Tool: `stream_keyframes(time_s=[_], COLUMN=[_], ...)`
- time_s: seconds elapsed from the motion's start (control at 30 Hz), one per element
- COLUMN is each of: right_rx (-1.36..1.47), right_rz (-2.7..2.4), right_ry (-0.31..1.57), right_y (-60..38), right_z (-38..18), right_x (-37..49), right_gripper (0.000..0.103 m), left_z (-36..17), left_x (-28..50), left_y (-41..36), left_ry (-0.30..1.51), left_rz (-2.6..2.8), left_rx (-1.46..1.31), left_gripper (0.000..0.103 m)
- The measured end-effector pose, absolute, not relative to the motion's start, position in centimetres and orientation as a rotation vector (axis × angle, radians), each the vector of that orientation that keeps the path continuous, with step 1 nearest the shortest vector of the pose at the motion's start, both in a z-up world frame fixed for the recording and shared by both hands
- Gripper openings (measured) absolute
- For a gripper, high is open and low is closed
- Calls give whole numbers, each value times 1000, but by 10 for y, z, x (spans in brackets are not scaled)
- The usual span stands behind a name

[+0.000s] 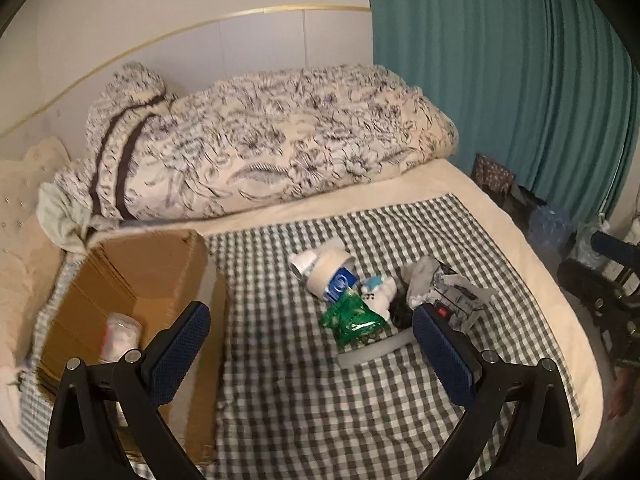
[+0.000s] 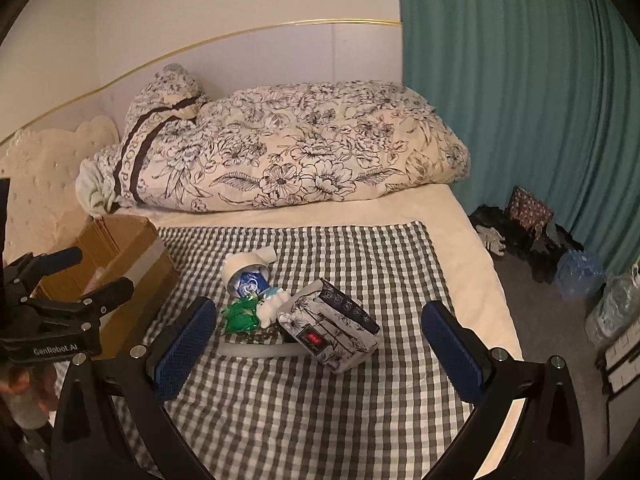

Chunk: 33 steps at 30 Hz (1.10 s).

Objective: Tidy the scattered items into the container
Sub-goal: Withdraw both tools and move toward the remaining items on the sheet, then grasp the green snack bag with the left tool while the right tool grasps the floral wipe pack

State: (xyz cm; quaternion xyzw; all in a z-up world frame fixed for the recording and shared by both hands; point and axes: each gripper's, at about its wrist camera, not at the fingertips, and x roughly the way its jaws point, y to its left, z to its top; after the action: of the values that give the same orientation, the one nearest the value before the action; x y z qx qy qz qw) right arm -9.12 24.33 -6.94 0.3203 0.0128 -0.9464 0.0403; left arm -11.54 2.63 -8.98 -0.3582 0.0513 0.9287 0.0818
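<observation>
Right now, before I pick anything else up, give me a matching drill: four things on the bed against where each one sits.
Things:
1. brown cardboard box
2. crinkled green foil packet
3. floral-print carton with red label
4. rolled floral duvet

Places:
A. right end of the pile
B. far side of the bed, by the wall
C. left edge of the checked cloth
D. middle of the pile, beside the small white plush toy

Pairs: 1-C, 2-D, 3-A, 4-B
</observation>
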Motion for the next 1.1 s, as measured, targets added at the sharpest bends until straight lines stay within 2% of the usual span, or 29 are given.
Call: stream_keyframes(time_s=[0.1, 0.23, 0.47, 1.1], right_rx=[1001, 1057, 1134, 1266], right_rz=[-2892, -2879, -2850, -2805], right_ry=[70, 0, -46, -40], right_y=[244, 253, 260, 263], right_z=[-83, -101, -127, -191], right_x=[-98, -109, -130, -179], right_gripper=[103, 103, 103, 103], left_z=[-104, -124, -158, -236], left_x=[-127, -140, -158, -209], left_y=[27, 27, 40, 65], left_ry=[154, 106, 214, 222], left_rz=[2783, 2750, 2744, 2631], left_rx=[-1158, -1203, -1255, -1313], left_gripper=[103, 103, 103, 103])
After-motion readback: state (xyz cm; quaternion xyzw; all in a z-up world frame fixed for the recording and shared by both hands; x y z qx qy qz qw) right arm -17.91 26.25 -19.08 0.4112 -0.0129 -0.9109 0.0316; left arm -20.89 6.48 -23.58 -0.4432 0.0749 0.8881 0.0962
